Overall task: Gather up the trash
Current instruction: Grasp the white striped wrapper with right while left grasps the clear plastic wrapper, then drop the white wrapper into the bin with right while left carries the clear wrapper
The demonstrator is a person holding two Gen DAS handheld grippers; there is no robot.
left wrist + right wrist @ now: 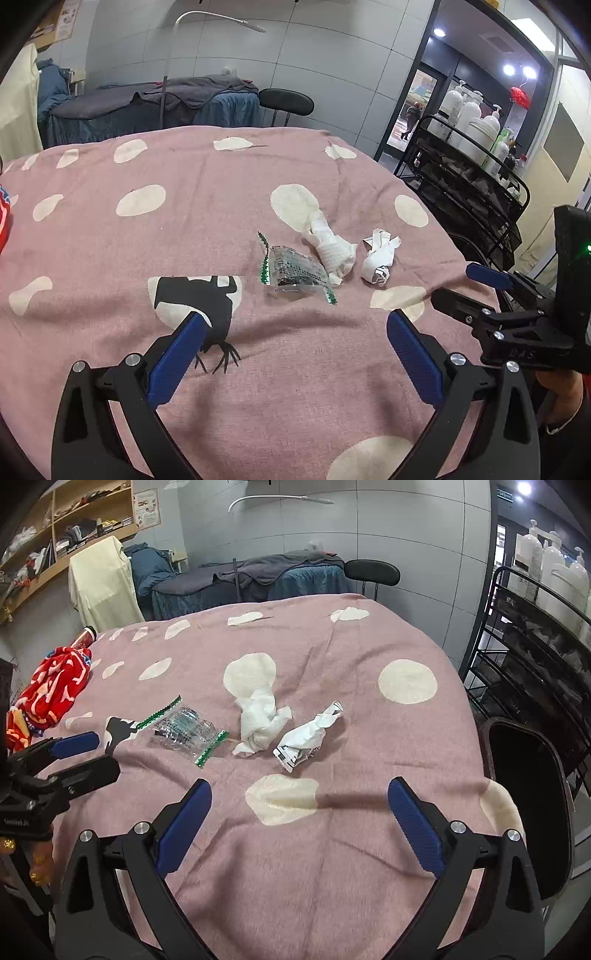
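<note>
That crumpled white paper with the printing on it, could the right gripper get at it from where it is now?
Probably yes. The right gripper is open and empty, and only bare pink blanket lies between it and the crumpled paper. The white tissue sits close beside the paper but not in the way.

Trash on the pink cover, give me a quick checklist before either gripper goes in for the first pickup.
1. Left gripper open and empty: ok.
2. Right gripper open and empty: ok.
3. Trash in the open: clear wrapper, white tissue and crumpled paper all lie uncovered on the cover: ok.
4. Pieces apart for single grabs: tissue overlaps the wrapper's edge in the left view; paper lies apart: not ok.
5. Bin within reach: a dark bin stands off the cover's right edge: ok.
6. Room in the bin: cannot tell.
</note>
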